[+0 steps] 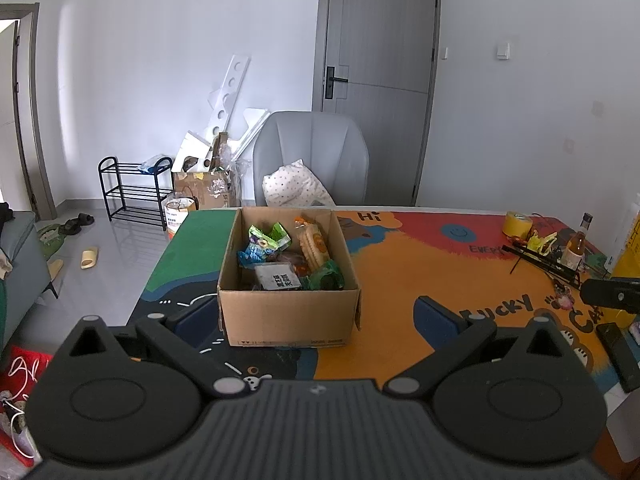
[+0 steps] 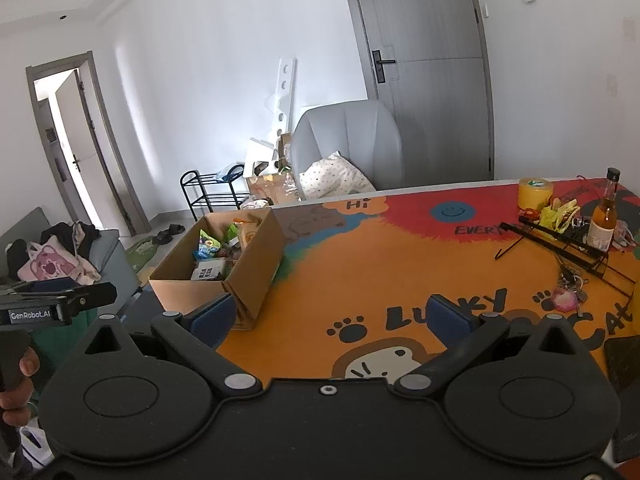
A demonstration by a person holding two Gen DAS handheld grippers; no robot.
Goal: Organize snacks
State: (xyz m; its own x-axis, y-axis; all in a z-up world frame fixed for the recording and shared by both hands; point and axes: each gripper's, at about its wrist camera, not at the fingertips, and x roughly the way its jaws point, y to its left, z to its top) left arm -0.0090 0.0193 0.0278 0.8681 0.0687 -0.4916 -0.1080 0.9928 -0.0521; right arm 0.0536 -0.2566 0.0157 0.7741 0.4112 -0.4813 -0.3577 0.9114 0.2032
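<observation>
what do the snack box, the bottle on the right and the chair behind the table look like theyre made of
The box looks like plain brown corrugated cardboard, matte, with folded edges and printed marks low on its front. The bottle appears to be clear glass or hard plastic: amber liquid shows through beneath a dark cap. The chair seems upholstered in smooth grey leather or faux leather, with stitched panels and a soft sheen.
</observation>
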